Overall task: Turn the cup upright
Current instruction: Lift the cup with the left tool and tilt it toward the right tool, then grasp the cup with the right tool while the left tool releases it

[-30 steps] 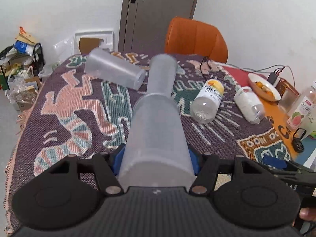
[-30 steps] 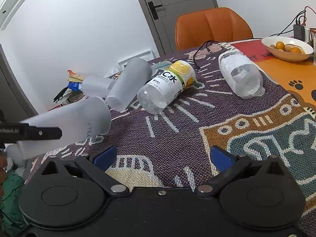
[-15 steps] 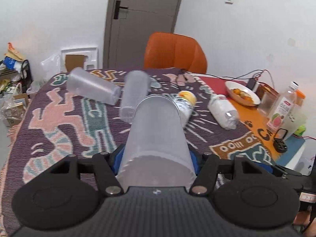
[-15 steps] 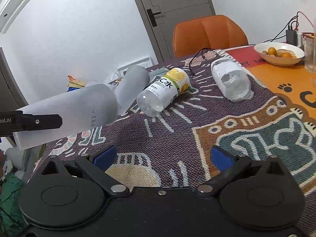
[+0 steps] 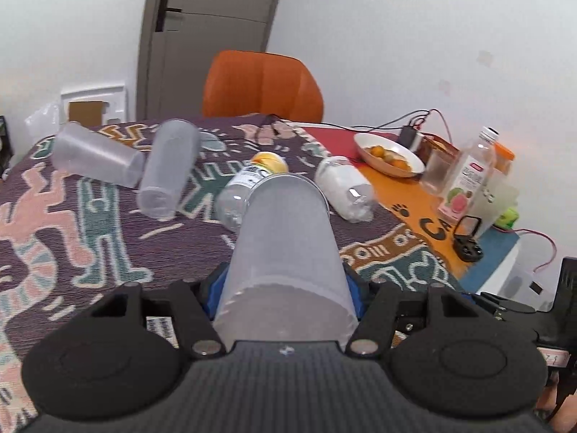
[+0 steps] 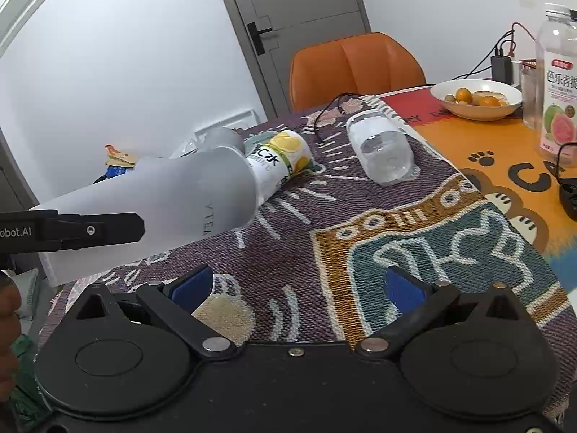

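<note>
My left gripper (image 5: 285, 285) is shut on a frosted translucent cup (image 5: 285, 245). It holds the cup off the table, lying along the fingers with its far end raised. The same cup (image 6: 162, 205) shows at the left of the right wrist view, tilted upward above the patterned cloth, with the left gripper's black finger (image 6: 90, 231) across it. Two more frosted cups (image 5: 97, 155) (image 5: 169, 169) lie on their sides at the far left. My right gripper (image 6: 299, 285) is open and empty, low over the cloth.
A yellow-label bottle (image 6: 281, 162) and a clear bottle (image 6: 382, 151) lie on the patterned tablecloth (image 6: 396, 216). A bowl of fruit (image 6: 476, 99), a guava drink bottle (image 6: 557, 83), cables and a charger sit at the right. An orange chair (image 5: 263, 86) stands behind.
My left gripper has lifted the cup, tilted its far end upward and swung it to the right. The right gripper has stayed open and shifted slightly.
</note>
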{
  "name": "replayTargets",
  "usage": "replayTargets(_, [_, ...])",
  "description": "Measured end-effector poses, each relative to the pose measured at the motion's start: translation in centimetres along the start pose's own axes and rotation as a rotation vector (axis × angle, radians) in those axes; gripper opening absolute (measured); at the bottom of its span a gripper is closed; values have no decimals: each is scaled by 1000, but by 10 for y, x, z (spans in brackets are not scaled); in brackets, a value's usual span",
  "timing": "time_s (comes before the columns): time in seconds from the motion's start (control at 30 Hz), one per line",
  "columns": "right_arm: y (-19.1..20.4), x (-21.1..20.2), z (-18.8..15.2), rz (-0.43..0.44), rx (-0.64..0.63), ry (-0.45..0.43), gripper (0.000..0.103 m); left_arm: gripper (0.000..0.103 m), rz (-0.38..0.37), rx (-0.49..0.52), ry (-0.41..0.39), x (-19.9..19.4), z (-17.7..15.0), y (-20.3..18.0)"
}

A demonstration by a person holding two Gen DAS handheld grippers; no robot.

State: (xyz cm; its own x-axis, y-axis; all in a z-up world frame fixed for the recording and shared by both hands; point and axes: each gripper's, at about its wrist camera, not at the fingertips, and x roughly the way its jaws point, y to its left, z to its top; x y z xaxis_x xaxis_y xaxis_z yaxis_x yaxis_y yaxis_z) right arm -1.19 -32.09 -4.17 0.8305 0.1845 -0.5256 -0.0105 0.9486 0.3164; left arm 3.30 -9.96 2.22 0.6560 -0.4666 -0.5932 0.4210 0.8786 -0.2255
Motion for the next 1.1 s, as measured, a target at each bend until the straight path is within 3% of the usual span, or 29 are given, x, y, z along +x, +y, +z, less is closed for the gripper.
replayTargets(0.2, [-5, 1, 0, -20, 10, 9, 103, 62, -50, 11, 43, 19, -5, -3])
replayTargets(0.37, [1, 9, -1, -12, 4, 26, 103, 62, 6, -8, 165, 39, -19, 13])
replayTargets(0.47, [6, 18, -2, 8, 3, 46, 103, 61, 21, -18, 190, 40, -25, 24])
replayTargets(0.6, [12, 32, 1, 71, 43, 78, 103, 64, 23, -4, 181, 34, -27, 32])
replayTargets(0.77, [17, 47, 12, 144, 116, 100, 103, 81, 49, -2, 165, 23, -24, 37])
replayTargets(1.1, [13, 84, 24, 232, 260, 173, 103, 86, 155, -92, 90, 3, -14, 71])
